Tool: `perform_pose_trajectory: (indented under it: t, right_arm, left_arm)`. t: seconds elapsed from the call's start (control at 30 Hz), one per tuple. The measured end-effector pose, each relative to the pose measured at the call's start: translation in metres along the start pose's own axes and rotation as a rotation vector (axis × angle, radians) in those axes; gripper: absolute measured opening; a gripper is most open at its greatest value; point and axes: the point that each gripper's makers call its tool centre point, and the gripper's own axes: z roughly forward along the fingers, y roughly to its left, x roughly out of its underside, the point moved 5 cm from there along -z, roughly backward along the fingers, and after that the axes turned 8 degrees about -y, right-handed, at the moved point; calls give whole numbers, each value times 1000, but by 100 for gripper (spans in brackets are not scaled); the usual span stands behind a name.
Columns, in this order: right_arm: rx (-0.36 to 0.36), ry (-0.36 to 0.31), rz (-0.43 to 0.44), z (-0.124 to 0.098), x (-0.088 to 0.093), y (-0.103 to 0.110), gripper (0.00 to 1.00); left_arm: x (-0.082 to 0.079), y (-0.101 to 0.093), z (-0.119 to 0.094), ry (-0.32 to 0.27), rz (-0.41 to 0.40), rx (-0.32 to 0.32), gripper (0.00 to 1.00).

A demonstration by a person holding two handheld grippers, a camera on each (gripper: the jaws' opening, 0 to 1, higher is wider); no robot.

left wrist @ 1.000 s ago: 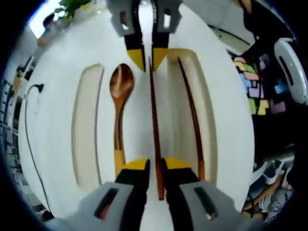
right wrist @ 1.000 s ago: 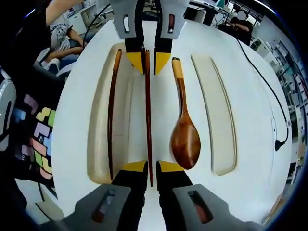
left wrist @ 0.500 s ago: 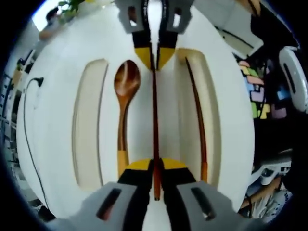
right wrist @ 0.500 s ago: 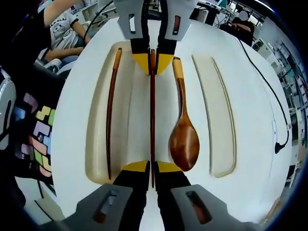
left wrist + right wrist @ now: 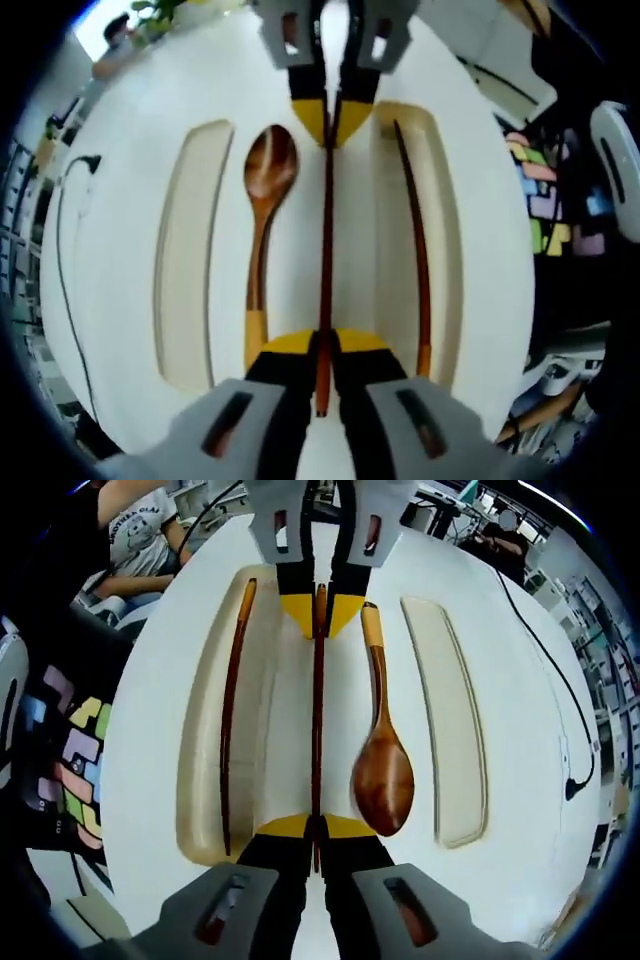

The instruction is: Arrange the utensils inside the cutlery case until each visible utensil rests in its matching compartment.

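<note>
Both grippers clamp one dark chopstick (image 5: 326, 250) between them: the left gripper (image 5: 320, 350) pinches the orange-tipped end, the right gripper (image 5: 316, 828) the thin end, jaws narrowed onto it. It hangs above the white cutlery case (image 5: 330, 730), over the strip between two recesses. A second chopstick (image 5: 230, 720) lies in the wide recess (along its outer side). The wooden spoon (image 5: 380, 770) rests beside the held stick, and a long empty compartment (image 5: 452, 730) lies beyond the spoon.
</note>
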Motion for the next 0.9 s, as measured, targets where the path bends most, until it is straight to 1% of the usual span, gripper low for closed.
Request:
perform_pose_trajectory:
  t: [0.07, 0.13, 0.23, 0.27, 0.3, 0.33, 0.4, 0.5, 0.53, 0.57, 0.63, 0.67, 0.7, 0.77, 0.9]
  right_arm:
    - [2, -11, -8, -1, 2, 1, 1]
    - [10, -17, 3, 0, 0, 1, 1]
    - [18, -15, -13, 0, -1, 1, 0]
    - [30, -1, 6, 0, -1, 1, 0]
    - [33, 4, 11, 0, -2, 1, 0]
    - [38, 8, 16, 0, -2, 2, 0]
    - [42, 3, 12, 0, -1, 2, 0]
    - [46, -8, -11, -1, 0, 3, 0]
    - [47, -9, -17, -1, 0, 3, 0]
    - [46, -8, -23, -1, -1, 3, 0]
    - [44, -3, -25, 0, -1, 3, 0]
    - [47, -1, -17, -1, 0, 3, 0]
    - [52, -3, -5, -1, 0, 3, 0]
    - [62, -12, -51, -1, 0, 5, 0]
    - [76, -2, -60, -1, 0, 6, 0]
  left_arm:
    - [-1, -4, 1, 0, 1, 0, 6]
    - [-2, -8, 2, 2, 10, -5, 6]
    - [-3, -14, 4, -2, 3, -28, 6]
    - [-3, -16, 4, -3, 33, -37, 6]
    - [-2, -16, 4, -4, 46, -39, 6]
    - [-2, -14, 4, -5, 39, -38, 6]
    - [0, -11, 3, -29, -11, -36, 6]
    - [2, -10, 2, -52, -8, -31, 5]
    - [2, -12, 3, -56, 10, -31, 5]
    - [1, -13, 3, -55, 29, -33, 5]
    - [-1, -16, 4, -53, 33, -34, 5]
    - [-1, -16, 5, -53, 25, -35, 5]
    - [-2, -17, 5, -57, -12, -40, 5]
    - [0, -18, 5, -73, 4, -40, 5]
    - [-5, -29, 8, -82, 26, -49, 5]
